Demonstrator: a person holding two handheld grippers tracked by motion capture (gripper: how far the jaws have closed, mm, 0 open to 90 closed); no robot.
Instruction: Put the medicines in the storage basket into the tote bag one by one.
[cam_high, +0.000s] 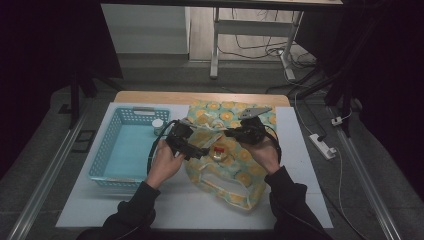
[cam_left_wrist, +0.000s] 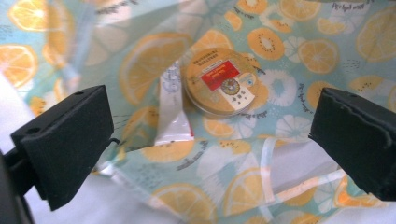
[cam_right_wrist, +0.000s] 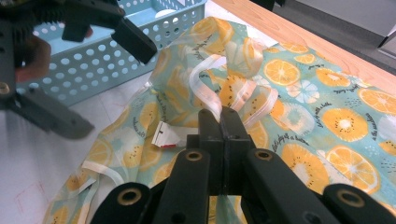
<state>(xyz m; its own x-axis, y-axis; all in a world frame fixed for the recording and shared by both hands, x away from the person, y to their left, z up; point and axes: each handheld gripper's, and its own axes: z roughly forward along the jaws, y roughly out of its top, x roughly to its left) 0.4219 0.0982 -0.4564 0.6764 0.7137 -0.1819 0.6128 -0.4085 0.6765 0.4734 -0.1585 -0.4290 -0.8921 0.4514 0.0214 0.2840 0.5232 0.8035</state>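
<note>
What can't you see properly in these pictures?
- Round tin: its small label print is too blurred to read in the left gripper view.
- White packet beside the tin: partly tucked under the fruit-print bag, so its lower end is hidden.
- Small white jar in the blue basket: too small in the high view to identify.
- Right gripper: its shut jaws hide how much bag film they pinch.
</note>
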